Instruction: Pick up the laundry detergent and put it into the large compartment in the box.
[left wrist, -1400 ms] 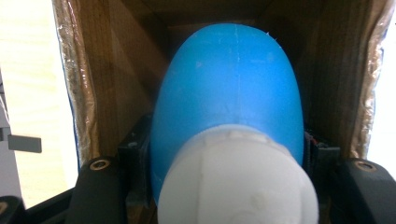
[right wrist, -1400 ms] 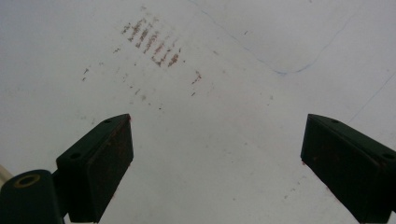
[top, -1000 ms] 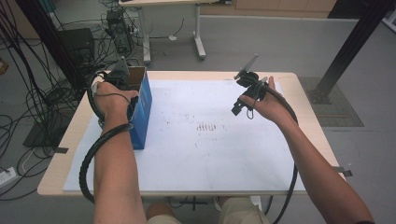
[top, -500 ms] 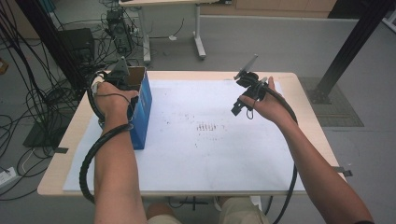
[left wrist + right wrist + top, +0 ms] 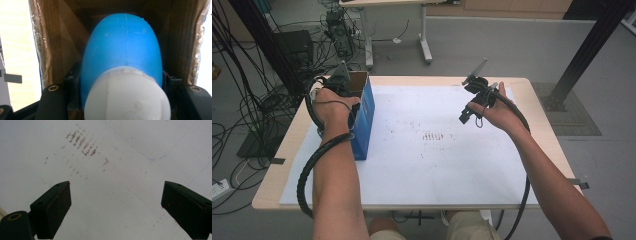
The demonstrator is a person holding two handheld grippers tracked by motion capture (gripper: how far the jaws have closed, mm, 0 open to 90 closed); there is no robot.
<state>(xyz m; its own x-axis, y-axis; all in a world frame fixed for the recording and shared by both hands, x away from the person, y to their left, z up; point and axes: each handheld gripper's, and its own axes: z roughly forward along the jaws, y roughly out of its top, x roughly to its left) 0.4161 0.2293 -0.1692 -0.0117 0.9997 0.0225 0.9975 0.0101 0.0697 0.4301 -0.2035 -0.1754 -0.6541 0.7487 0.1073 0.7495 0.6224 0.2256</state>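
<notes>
Nothing has shifted since a second ago: my left gripper (image 5: 343, 86) stays clenched on the blue bottle with the white cap (image 5: 122, 57), holding it down inside the blue box (image 5: 362, 120) near the tabletop's (image 5: 542, 165) far left corner. So release comes next, I judge. My right gripper (image 5: 115, 205) hangs with fingers (image 5: 56, 207) released over the stained white sheet (image 5: 437, 150); only the cardboard walls crowd the bottle.

Stained white sheet (image 5: 432, 165) on table (image 5: 542, 130)
</notes>
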